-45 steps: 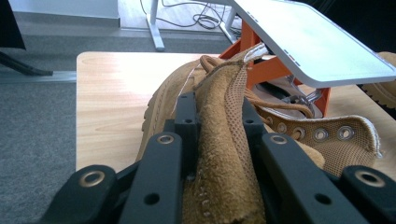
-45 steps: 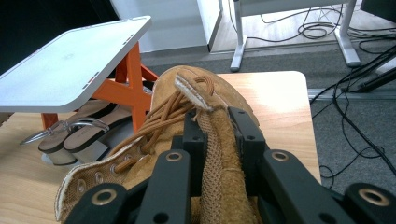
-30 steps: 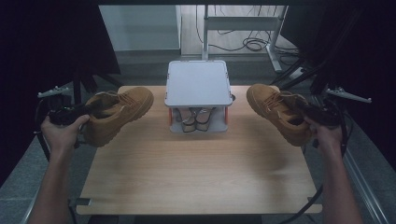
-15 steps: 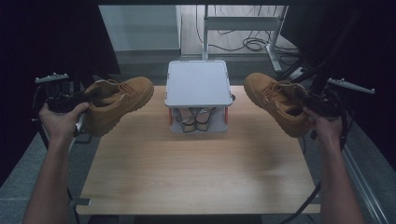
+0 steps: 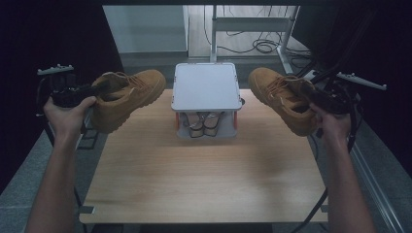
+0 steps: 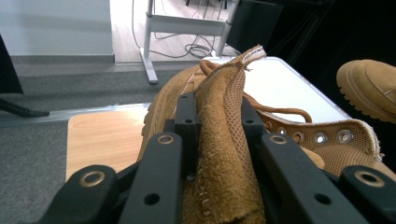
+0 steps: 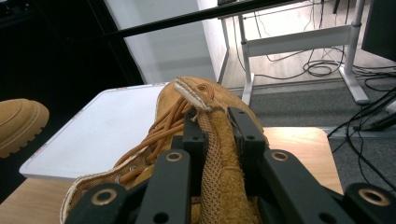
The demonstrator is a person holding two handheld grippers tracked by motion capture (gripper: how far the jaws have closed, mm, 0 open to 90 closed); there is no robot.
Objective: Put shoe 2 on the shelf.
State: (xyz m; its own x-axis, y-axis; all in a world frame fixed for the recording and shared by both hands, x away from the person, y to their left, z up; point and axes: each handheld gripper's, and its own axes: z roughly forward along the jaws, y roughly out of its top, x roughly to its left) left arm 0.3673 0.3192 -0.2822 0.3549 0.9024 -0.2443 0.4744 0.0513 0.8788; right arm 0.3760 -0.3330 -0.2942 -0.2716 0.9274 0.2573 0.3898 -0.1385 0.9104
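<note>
Two tan suede boots hang in the air above the table's far corners. The left boot [image 5: 127, 96] is held by its collar in my left gripper [image 5: 90, 91], toe toward the middle. In the left gripper view the black jaws pinch the boot's collar wall [image 6: 223, 140], with my left gripper [image 6: 215, 109] shut on it. The right boot [image 5: 283, 98] hangs from my right gripper [image 5: 311, 95], toe also inward. In the right gripper view my right gripper [image 7: 217, 122] clamps the right boot's collar [image 7: 215, 154].
A white-topped rack [image 5: 206, 86] stands at the table's far middle, with a pair of sandals [image 5: 202, 127] on its lower shelf. The wooden table [image 5: 204, 179] lies below. A desk frame and cables [image 5: 257, 46] are on the floor behind.
Both hands have lifted their boots higher and slightly outward. The grips on the collars are unchanged.
</note>
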